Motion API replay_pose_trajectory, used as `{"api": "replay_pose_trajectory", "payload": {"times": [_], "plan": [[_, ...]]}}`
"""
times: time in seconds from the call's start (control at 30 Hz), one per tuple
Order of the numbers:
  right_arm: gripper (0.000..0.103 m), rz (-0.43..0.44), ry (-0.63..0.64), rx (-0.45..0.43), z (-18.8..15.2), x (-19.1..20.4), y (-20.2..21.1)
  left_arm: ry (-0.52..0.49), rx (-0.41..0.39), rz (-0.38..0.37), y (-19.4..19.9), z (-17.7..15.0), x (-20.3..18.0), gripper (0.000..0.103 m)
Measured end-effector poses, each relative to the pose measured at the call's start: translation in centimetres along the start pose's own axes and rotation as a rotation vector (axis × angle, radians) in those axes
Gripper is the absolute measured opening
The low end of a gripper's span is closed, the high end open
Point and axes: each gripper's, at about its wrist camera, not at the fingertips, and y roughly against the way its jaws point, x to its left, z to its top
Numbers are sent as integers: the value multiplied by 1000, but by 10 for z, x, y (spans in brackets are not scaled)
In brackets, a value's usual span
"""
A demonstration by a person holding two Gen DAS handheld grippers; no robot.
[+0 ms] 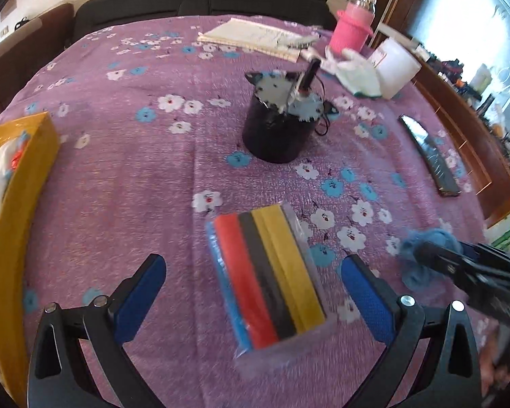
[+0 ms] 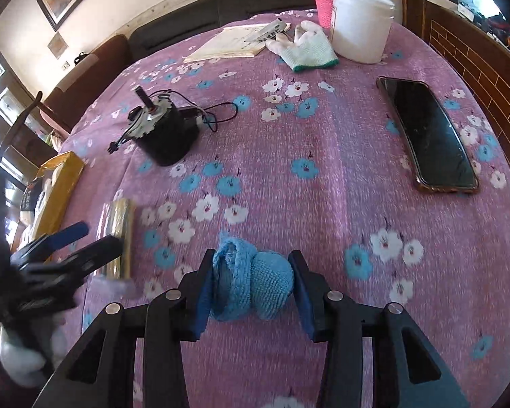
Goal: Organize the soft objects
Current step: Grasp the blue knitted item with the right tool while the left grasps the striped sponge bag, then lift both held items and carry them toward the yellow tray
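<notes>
A clear-wrapped pack of coloured cloth strips [image 1: 268, 278], blue, red, black and yellow, lies on the purple flowered tablecloth. My left gripper [image 1: 251, 261] hovers open over it, one blue pad on each side and well apart from it. A bunched blue knitted piece [image 2: 255, 282] rests on the cloth, and my right gripper [image 2: 251, 258] is shut on it, both pads pressing its sides. In the left wrist view the right gripper [image 1: 459, 265] sits at the right edge with the blue knit [image 1: 421, 238] at its tip. In the right wrist view the left gripper [image 2: 95, 236] is beside the pack [image 2: 119, 234].
A yellow box [image 1: 34, 156] holding soft items stands at the left table edge. A black motor with wires [image 1: 278, 125] sits mid-table and a phone [image 2: 431, 139] lies to the right. At the back are a glove [image 2: 306, 49], a white tub [image 2: 360, 23], a pink bottle [image 1: 352, 29] and a notebook [image 1: 251, 35].
</notes>
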Motion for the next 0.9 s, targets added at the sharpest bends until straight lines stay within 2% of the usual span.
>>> {"api": "replay_pose_trajectory", "payload": {"times": [0.1, 0.13, 0.23, 0.3, 0.4, 0.5, 0.63, 0.73, 0.8, 0.87, 0.9], "plan": [[46, -11, 15, -20, -8, 4, 9, -38, 4, 24, -5, -5, -10, 102], [47, -5, 18, -21, -10, 5, 10, -51, -3, 31, -5, -7, -11, 96], [47, -2, 28, -23, -16, 9, 13, -85, -25, 60, 2, -9, -11, 51], [47, -13, 39, -23, -17, 14, 9, -52, -6, 14, 7, -9, -3, 49], [50, -33, 61, -15, -21, 19, 3, -44, -24, 24, 17, -13, 5, 49], [61, -54, 84, -16, -26, 26, 1, -29, -31, 3, 27, -21, 12, 49], [72, -61, 93, -19, -30, 31, 0, -12, -35, 10, 29, -26, 20, 51], [73, -71, 96, -24, -32, 33, -2, 5, -24, 19, 22, -26, 22, 60], [73, -68, 92, -24, -34, 34, -2, -13, -37, 33, 20, -28, 17, 69], [73, -60, 81, -23, -34, 32, -2, -45, -39, 48, 16, -31, 8, 83], [73, -57, 75, -22, -33, 31, -2, -64, -48, 65, 15, -34, 3, 84]]}}
